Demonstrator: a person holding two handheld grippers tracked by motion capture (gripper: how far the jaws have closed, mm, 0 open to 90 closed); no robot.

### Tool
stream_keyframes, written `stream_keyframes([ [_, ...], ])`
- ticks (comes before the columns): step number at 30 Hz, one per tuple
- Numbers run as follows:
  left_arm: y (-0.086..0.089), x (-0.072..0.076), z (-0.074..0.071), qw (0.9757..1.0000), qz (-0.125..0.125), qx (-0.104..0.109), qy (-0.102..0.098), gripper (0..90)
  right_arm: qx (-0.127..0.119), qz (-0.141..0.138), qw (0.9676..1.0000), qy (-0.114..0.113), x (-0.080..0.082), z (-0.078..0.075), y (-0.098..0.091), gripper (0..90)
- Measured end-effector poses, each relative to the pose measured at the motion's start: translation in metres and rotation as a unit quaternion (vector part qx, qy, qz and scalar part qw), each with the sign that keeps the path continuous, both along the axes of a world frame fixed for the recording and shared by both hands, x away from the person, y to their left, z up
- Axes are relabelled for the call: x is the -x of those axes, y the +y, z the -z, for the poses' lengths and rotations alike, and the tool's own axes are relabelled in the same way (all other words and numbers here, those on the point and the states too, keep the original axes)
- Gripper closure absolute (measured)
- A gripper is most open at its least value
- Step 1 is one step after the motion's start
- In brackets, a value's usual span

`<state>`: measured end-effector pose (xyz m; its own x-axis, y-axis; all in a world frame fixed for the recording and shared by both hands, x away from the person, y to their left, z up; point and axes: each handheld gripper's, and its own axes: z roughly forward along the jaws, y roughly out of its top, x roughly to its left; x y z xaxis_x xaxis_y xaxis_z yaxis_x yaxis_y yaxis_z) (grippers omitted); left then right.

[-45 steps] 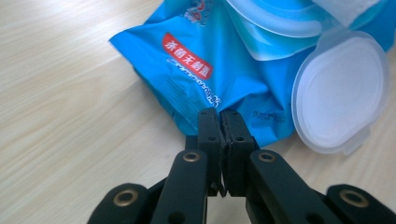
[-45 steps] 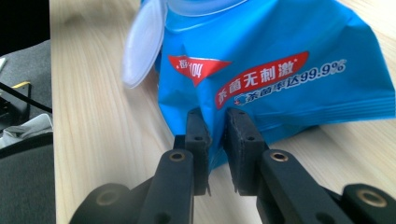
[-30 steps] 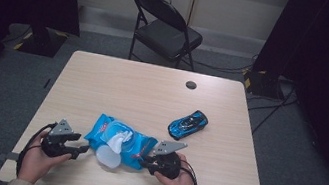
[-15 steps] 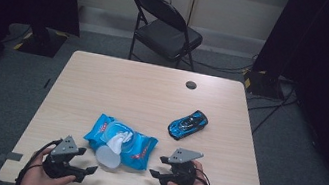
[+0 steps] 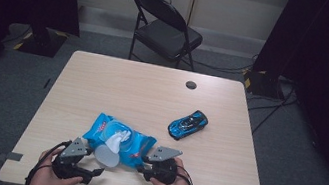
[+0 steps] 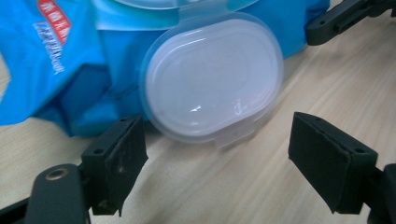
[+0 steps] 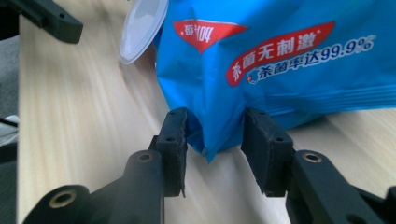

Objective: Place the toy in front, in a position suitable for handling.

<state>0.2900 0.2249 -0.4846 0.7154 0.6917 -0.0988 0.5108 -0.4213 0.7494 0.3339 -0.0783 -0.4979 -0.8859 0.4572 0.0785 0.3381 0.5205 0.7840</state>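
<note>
On the table's near edge, wipes pack (image 5: pixel 120 137) cut off in both gripper views, left gripper (image 6: pixel 215 161) gaping empty, right gripper (image 7: pixel 214 149) closing around its corner without pressing.

1. The high view looks forward and down from above the near edge of the pale wooden table (image 5: pixel 152 90), taking it in whole.
2. The left gripper view sits close, low over that table, facing the blue plastic wipes pack (image 6: pixel 70 60).
3. The right gripper view, equally close, faces the same pack (image 7: pixel 280 60) from its other end.
</note>
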Motion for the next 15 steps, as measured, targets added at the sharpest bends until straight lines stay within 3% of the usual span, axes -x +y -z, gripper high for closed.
stream_keyframes([
  [5, 0.0, -0.004, 0.0, 0.9999, -0.013, 0.001, -0.002, 18.1, -0.007, 0.001, 1.0, 0.002, -0.007, 0.001, 0.016, 61.6],
  [10, -0.004, -0.008, 0.004, 0.9994, -0.034, -0.007, -0.003, 16.1, -0.011, -0.034, 0.9993, -0.006, -0.01, 0.003, 0.035, 54.4],
  [15, -0.009, -0.012, 0.006, 0.9987, -0.047, -0.016, -0.013, 15.9, 0.006, -0.025, 0.9997, -0.004, -0.002, -0.002, 0.016, 38.9],
])
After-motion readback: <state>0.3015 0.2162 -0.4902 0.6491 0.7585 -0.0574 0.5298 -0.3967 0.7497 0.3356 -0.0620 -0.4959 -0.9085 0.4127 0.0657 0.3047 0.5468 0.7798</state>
